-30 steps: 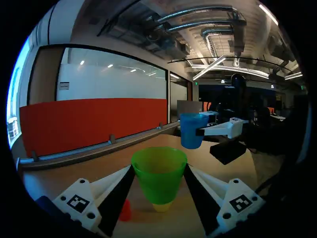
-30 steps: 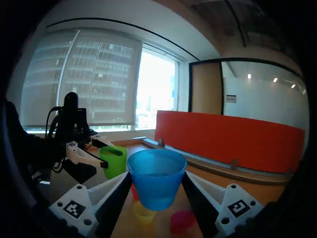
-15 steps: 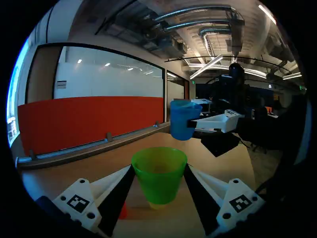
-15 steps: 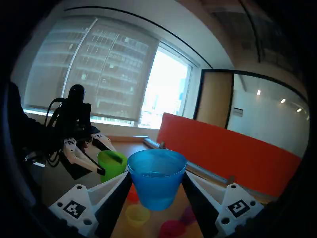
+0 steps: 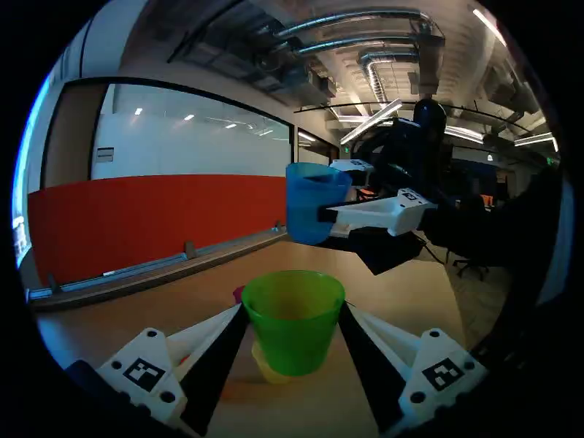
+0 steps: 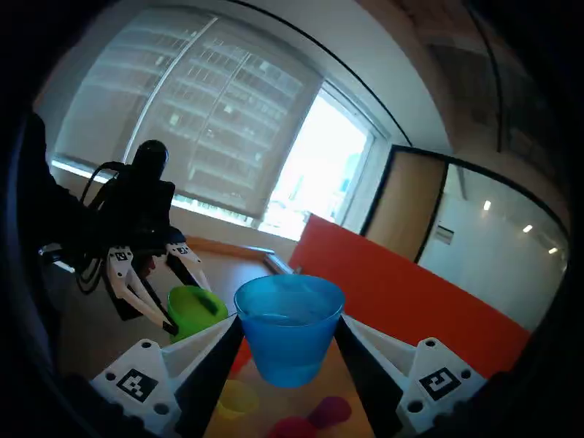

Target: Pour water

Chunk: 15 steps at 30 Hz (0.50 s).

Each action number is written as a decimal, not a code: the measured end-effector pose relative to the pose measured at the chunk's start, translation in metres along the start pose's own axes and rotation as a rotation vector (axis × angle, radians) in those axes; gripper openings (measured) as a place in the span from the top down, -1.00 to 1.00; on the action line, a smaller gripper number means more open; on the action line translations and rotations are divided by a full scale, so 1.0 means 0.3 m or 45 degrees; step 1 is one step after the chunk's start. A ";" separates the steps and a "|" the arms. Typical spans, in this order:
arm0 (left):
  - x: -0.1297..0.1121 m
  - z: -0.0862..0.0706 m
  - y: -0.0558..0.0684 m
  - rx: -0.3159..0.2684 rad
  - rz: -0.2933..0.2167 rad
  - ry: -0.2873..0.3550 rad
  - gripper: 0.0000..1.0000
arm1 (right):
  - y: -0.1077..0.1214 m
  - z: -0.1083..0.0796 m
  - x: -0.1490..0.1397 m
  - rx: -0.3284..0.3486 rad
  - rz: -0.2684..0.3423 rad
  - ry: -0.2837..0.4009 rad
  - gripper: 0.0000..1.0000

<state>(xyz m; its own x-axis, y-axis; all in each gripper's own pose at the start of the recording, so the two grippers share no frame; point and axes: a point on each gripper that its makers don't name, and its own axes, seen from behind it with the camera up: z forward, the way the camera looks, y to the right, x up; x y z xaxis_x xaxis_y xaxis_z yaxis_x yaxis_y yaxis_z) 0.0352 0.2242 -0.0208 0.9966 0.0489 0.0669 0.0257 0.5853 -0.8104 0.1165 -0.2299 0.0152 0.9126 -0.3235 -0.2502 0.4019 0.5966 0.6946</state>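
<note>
- My right gripper [image 6: 288,325] had both fingers clamped on the blue cup [image 6: 290,339], a translucent tapered tumbler with water showing through its wall a little below the rim
- My left gripper [image 5: 292,317] gripped the green cup [image 5: 293,328] the same way; it was translucent too, and I could not tell its contents
- In the left gripper view the blue cup hung near upright, higher than the green one and beyond it, over the table [image 5: 416,292]
- A yellow cup [image 6: 235,398] and a pink cup [image 6: 332,410] stood on the table below
</note>
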 end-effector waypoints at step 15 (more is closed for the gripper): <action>0.000 0.013 0.034 -0.026 -0.020 0.022 -0.72 | 0.010 0.036 0.067 0.026 -0.205 -0.009 -0.76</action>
<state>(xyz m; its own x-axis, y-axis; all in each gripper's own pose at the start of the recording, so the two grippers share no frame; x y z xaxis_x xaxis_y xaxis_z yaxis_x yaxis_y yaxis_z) 0.0352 0.2333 -0.0269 0.9973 0.0256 0.0694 0.0426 0.5691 -0.8212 0.1352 -0.2425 0.0196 0.8357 -0.4190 -0.3550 0.5415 0.5216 0.6593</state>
